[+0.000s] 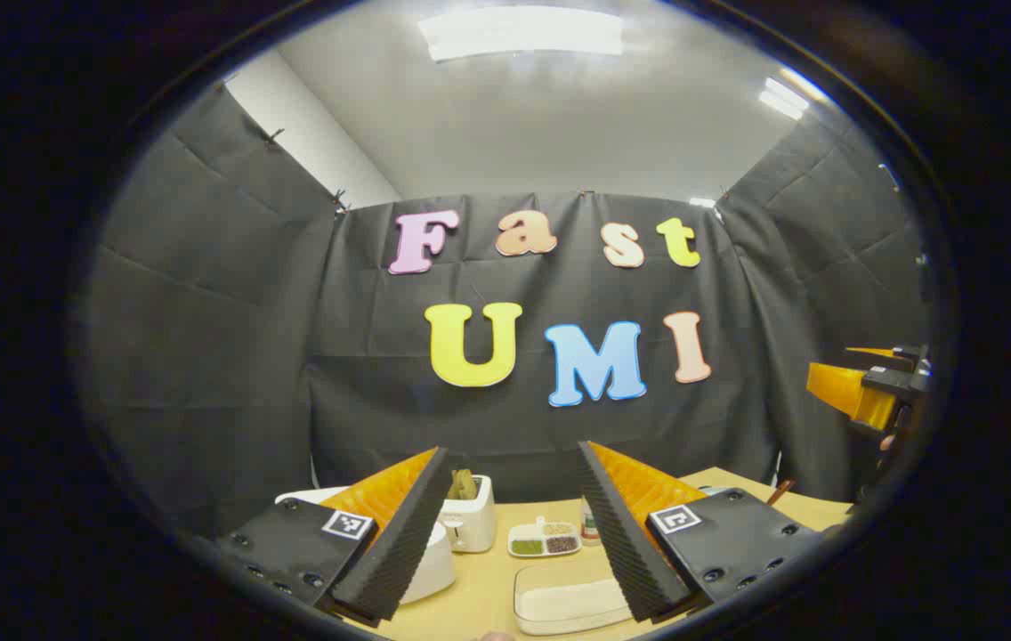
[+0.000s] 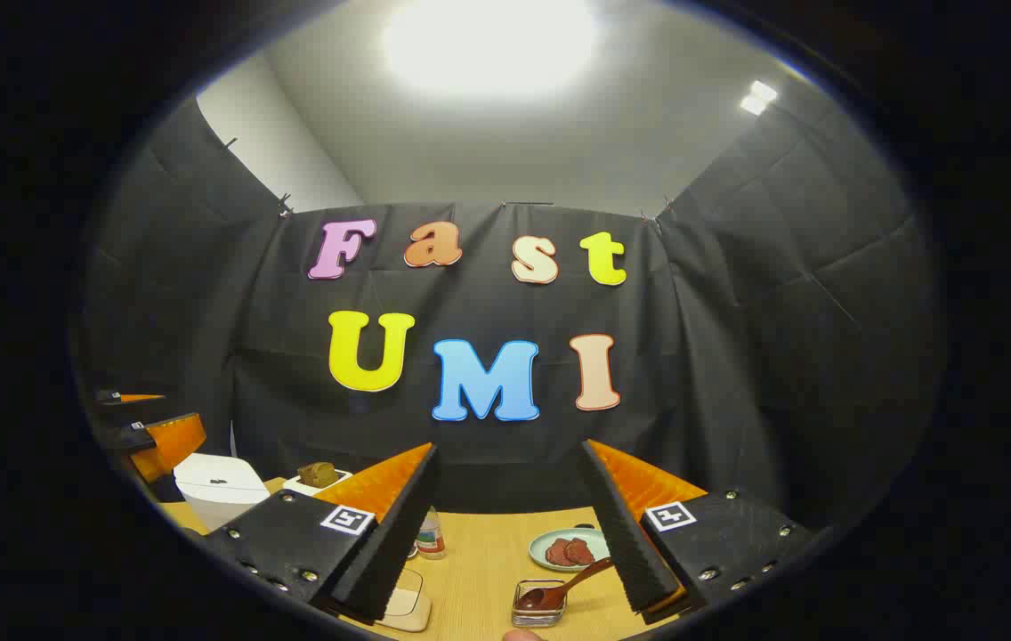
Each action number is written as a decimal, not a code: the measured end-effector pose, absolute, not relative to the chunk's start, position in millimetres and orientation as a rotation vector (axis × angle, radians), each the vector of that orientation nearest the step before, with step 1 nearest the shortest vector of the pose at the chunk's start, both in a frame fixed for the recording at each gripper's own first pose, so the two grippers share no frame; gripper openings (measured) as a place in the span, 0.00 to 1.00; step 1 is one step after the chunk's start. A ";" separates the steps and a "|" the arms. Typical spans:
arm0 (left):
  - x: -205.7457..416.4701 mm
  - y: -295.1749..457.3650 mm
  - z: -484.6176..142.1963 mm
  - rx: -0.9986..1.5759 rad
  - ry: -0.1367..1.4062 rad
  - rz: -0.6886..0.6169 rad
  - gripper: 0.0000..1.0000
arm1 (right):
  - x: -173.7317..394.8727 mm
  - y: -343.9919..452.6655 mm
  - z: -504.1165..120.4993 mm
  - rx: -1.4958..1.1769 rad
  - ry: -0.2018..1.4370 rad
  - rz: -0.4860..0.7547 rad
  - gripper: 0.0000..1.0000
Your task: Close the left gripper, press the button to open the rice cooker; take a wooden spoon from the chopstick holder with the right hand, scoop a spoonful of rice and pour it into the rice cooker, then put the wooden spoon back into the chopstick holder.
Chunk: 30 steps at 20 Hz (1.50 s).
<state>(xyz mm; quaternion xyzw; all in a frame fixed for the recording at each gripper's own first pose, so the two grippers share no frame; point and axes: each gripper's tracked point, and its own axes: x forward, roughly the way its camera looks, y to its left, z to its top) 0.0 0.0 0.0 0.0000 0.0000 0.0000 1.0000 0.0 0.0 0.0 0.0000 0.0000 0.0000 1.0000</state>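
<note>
Both tongs stand wide and hold nothing. The left tongs [image 1: 510, 534] show two ribbed wedge fingers [image 1: 399, 543] above a pale wooden counter [image 1: 488, 588]. Between them lie a shallow clear rectangular tray of white rice [image 1: 568, 601], a white three-part dish of grains [image 1: 545, 539] and a white boxy toaster [image 1: 468, 521]. The rounded white rice cooker [image 1: 434, 561] sits behind the left finger, lid down.

The right tongs [image 2: 510, 534] hover over the same counter [image 2: 479, 570]. Near the right finger, a wooden spoon [image 2: 563, 589] leans in a small square glass holder [image 2: 539, 605]. Beyond sits one round pale green plate with reddish pieces [image 2: 570, 548]. One small bottle [image 2: 431, 537] stands by the left finger; the rice cooker [image 2: 216, 485] is far left.
</note>
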 end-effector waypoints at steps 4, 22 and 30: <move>1.4 -4.2 0.9 0.014 0.003 0.007 0.97 | 3.3 0.1 -2.4 0.008 0.004 0.009 0.95; 11.4 6.9 -3.0 0.024 0.006 0.051 0.93 | 11.7 1.9 -11.4 0.020 0.019 0.014 0.95; 13.3 9.2 -3.7 0.016 0.015 0.030 0.38 | 9.3 5.9 -15.2 0.031 0.032 0.016 0.95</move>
